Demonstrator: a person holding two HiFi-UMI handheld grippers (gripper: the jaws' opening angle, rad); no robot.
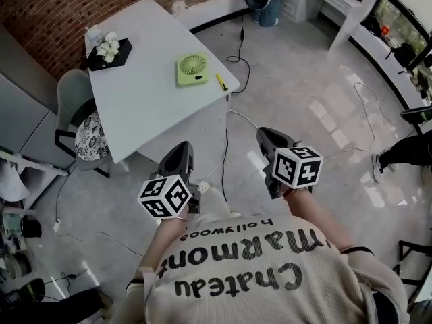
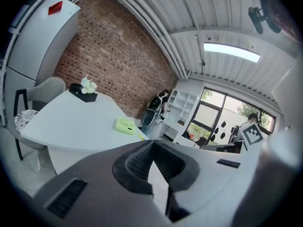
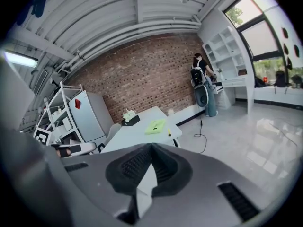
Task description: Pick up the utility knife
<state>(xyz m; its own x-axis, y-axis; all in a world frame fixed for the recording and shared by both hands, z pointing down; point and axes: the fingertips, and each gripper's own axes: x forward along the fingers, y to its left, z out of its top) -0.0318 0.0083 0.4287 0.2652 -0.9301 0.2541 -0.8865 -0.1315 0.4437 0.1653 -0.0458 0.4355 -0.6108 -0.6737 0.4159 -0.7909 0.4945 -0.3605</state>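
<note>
Two grippers show in the head view, held low before the person's chest and above the pale floor. The left gripper (image 1: 179, 152) and the right gripper (image 1: 273, 139) both point toward a white table (image 1: 148, 113) that stands well apart from them. The yellow utility knife (image 1: 221, 82) lies on that table near its right edge, just beside a green desk fan (image 1: 192, 69). A black tray of white flowers (image 1: 108, 51) sits at the far corner, and a grey chair (image 1: 79, 106) stands at the table's left side. A black cable (image 1: 239, 46) trails over the floor past the table.

In the left gripper view, the left gripper (image 2: 152, 143) has its jaws brought together at the tips, with nothing between them. Beyond them stands the table (image 2: 66, 122), with the fan (image 2: 126, 126) on it and the knife (image 2: 140, 136) as a thin yellow sliver at the near edge beside the fan. A pale fridge (image 2: 33, 46) rises at the left against a brick wall (image 2: 118, 56).

In the right gripper view, the right gripper (image 3: 151, 146) likewise has its jaws closed tip to tip and holds nothing. The table (image 3: 135, 134) lies far ahead, with the fan (image 3: 155, 126) on top and the knife (image 3: 169, 133) just to its right near the table's end. The fridge (image 3: 87, 115) stands left of the table.
</note>
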